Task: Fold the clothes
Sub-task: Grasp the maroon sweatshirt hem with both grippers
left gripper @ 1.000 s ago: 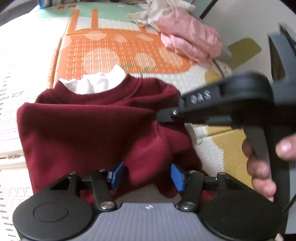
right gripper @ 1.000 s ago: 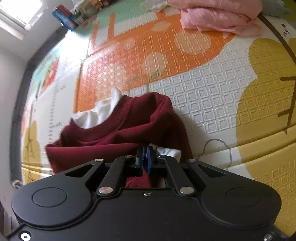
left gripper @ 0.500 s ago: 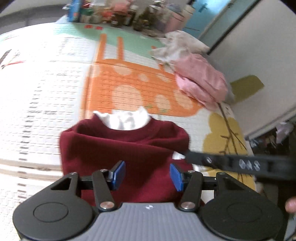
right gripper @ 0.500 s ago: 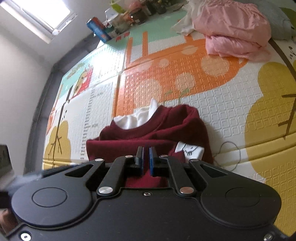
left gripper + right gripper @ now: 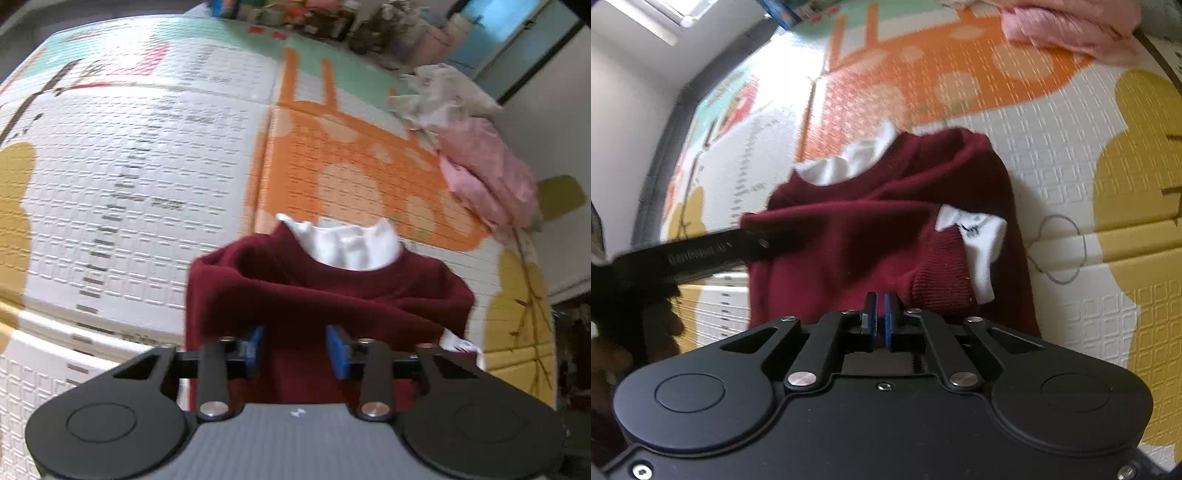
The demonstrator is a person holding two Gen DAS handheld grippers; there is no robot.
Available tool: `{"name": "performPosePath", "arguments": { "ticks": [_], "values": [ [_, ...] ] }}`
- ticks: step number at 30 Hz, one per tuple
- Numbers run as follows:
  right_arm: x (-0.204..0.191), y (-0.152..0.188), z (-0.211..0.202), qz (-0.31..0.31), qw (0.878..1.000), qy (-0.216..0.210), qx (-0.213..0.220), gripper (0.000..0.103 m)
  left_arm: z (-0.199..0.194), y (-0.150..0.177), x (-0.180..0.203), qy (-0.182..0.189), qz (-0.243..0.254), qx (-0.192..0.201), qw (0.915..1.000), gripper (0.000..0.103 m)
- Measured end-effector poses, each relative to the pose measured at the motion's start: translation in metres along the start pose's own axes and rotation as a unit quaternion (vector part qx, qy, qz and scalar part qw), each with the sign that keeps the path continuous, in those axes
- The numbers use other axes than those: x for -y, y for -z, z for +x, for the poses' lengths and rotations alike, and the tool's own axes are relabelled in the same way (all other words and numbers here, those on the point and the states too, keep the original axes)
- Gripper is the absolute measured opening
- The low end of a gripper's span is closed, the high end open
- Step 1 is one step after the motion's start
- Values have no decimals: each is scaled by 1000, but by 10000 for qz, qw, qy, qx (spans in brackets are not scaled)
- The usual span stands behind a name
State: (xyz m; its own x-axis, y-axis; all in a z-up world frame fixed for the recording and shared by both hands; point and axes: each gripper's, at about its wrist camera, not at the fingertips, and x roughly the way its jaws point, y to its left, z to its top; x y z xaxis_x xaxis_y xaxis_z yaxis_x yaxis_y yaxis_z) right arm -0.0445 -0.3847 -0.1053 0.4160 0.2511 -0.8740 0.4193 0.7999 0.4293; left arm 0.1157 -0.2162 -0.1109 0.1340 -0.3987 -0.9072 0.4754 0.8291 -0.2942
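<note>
On the mat (image 5: 140,155) lay the folded sweater (image 5: 325,295). The left gripper (image 5: 295,349) hovered over it, jaws spread; the right gripper (image 5: 881,321) had jaws pressed together, holding nothing.

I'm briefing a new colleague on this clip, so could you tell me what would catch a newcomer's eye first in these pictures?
The dark red sweater with a white collar, lying folded on the bright play mat, just ahead of both grippers. Next, the pink clothes heaped at the mat's far right edge. The left gripper is open, the right gripper shut, apparently empty.
</note>
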Motion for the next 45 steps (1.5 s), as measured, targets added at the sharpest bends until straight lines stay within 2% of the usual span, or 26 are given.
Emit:
{"name": "performPosePath", "arguments": {
  "ticks": [4, 9, 12, 16, 19, 21, 26, 29, 33, 37, 45],
  "values": [
    [5, 5, 10, 52, 9999, 114, -49, 0, 8, -8, -10, -92, -204, -141, 9996, 10],
    [10, 9, 20, 96, 9997, 229, -81, 0, 14, -13, -21, -61, -534, -273, 9982, 4],
    [10, 9, 22, 92, 9997, 231, -79, 0, 17, -13, -20, -144, -447, -236, 9986, 3],
    [15, 8, 18, 131, 9998, 25, -115, 0, 15, -15, -20, -93, -433, -260, 9987, 3],
    [18, 5, 8, 254, 9992, -227, -206, 1, 6, -14, -19, 16, -331, -205, 9992, 5],
    [14, 4, -5, 237, 9991, -353, -87, 3, -3, -12, -19, 151, -342, -166, 9992, 11],
    [4, 6, -39, -120, 9988, -320, 352, 17, -32, -9, -17, 344, -222, 77, 9991, 27],
    [7, 12, -53, -212, 9983, -261, 471, 18, -51, -3, -19, 438, -102, 226, 9987, 35],
    [21, 24, -64, -151, 9986, -187, 462, 23, -67, 8, -27, 465, 23, 263, 9986, 39],
    [34, 36, -75, -90, 9989, -113, 453, 25, -75, 27, -37, 506, 124, 128, 9986, 40],
    [67, 71, -78, 171, 9996, 55, 219, 29, -74, 75, -60, 503, 5, -201, 9985, 42]
  ]
}}
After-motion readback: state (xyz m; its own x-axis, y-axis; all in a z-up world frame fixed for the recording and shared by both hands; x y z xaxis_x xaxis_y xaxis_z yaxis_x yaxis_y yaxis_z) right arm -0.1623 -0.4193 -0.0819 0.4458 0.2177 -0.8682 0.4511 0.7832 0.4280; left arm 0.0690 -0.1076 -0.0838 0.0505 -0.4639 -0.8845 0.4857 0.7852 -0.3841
